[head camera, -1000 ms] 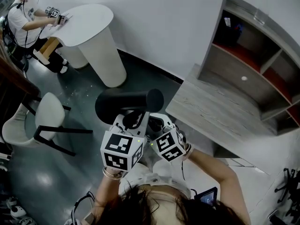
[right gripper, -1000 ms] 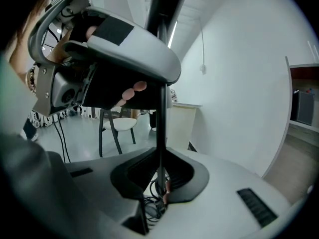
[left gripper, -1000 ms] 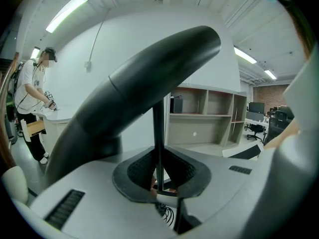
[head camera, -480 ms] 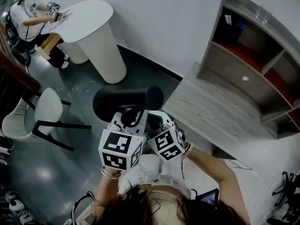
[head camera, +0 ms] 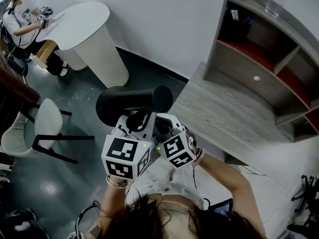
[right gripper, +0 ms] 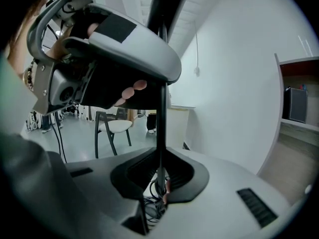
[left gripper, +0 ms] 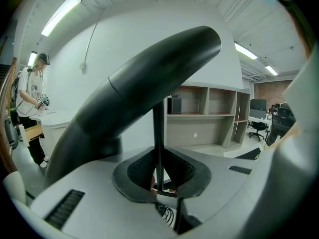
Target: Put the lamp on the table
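The lamp has a black tube-shaped shade (head camera: 132, 105) on a thin black stem. I hold it in the air in front of me, left of the grey wooden table (head camera: 224, 118). My left gripper (head camera: 137, 127) is shut on the stem (left gripper: 158, 133), with the shade (left gripper: 144, 88) looming just above its jaws. Close beside it, my right gripper (head camera: 162, 127) is shut on the same stem (right gripper: 161, 123). In the right gripper view the left gripper (right gripper: 109, 49) shows higher on the stem. The lamp's base is hidden.
Grey shelves (head camera: 264, 59) with a red-lined level rise behind the table against the white wall. A white round table (head camera: 79, 26) stands at the far left with a seated person (head camera: 22, 19) at it. A white chair (head camera: 30, 133) stands on the dark floor to my left.
The lamp and both grippers have drifted slightly up and left in the head view, and the wooden table sits a little nearer. Both grips are unchanged.
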{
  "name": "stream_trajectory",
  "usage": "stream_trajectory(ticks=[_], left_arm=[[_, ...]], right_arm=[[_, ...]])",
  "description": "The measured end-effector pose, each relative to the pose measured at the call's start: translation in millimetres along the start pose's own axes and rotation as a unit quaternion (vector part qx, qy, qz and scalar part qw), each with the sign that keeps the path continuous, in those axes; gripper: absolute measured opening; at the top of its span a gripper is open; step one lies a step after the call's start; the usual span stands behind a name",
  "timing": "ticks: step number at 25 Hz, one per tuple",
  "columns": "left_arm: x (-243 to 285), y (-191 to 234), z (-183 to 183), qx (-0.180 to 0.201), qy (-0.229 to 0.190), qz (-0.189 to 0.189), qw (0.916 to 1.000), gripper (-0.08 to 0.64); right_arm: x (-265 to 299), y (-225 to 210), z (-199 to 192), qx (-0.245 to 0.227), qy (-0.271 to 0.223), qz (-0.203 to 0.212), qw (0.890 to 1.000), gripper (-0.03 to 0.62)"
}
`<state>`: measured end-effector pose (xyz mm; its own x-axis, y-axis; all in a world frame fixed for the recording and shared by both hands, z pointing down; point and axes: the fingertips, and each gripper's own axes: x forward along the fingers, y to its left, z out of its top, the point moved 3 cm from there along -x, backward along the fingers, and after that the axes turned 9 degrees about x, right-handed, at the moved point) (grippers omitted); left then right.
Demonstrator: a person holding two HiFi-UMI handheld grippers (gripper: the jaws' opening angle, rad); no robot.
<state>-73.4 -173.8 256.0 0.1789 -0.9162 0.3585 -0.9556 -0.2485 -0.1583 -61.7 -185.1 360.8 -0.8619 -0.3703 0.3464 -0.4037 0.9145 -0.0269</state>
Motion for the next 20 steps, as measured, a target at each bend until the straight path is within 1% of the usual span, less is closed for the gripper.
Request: stream_trajectory(ticks=[11, 20], left_arm=[[28, -8, 20, 0.010, -0.009, -0.024, 0.9996, 0.055], [48, -17, 34, 0.023, -0.016, -0.049, 0.9984, 0.055]], right_arm=[[-6, -36, 7, 0.001, -0.009, -0.033, 0.999, 0.058], [-13, -59, 8, 0.013, -0.010, -0.056, 0.998, 0.058]])
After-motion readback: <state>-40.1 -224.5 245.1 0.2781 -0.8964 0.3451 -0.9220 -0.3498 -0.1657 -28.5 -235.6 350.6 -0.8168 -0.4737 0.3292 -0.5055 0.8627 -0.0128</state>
